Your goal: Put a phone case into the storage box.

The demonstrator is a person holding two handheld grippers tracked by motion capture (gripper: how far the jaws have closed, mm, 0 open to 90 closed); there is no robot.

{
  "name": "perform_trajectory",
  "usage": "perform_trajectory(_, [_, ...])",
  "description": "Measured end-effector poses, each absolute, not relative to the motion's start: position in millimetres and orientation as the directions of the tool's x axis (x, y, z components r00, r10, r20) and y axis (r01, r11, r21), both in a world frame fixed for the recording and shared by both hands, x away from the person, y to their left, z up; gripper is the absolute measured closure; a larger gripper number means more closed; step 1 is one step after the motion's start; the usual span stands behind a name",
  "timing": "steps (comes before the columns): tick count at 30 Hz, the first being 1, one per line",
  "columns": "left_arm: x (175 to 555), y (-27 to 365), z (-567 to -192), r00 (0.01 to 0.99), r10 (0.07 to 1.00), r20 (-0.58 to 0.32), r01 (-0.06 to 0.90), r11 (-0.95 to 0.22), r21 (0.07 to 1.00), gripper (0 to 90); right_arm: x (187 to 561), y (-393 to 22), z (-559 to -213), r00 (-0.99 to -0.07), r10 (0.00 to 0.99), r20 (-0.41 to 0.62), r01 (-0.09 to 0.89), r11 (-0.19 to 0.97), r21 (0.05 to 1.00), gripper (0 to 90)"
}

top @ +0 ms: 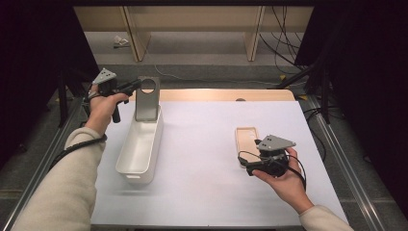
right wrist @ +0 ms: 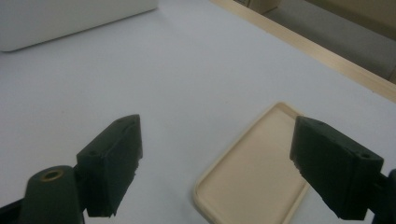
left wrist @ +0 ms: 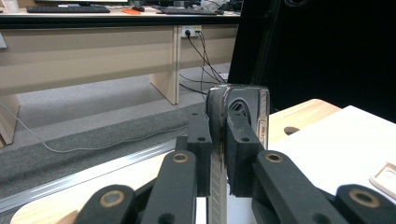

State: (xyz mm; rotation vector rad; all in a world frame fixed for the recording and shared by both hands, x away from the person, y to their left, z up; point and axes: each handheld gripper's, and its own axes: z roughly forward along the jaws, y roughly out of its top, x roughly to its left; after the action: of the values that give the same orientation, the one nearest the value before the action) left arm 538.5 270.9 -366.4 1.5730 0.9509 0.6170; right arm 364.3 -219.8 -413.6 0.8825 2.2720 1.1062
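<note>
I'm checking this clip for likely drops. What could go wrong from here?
The left gripper pinches the grey phone case by one edge, upright above the white bin; it could swing, slip or catch the rim. The right gripper hangs open over the beige case, which lies flat and may slide.

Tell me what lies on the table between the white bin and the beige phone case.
Nothing. In the high view, the stretch of white table top between the white bin and the beige phone case is bare. The right gripper view shows the same bare surface.
</note>
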Motion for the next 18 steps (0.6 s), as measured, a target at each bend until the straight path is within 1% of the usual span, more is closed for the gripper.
perform_trajectory(18, [545,267,-377,0.527,0.842,-0.114,0.268,-0.037,0.963,81.5,363,-222,-413,-0.687,0.716,-0.121,0.342,0.466,0.816,17.7])
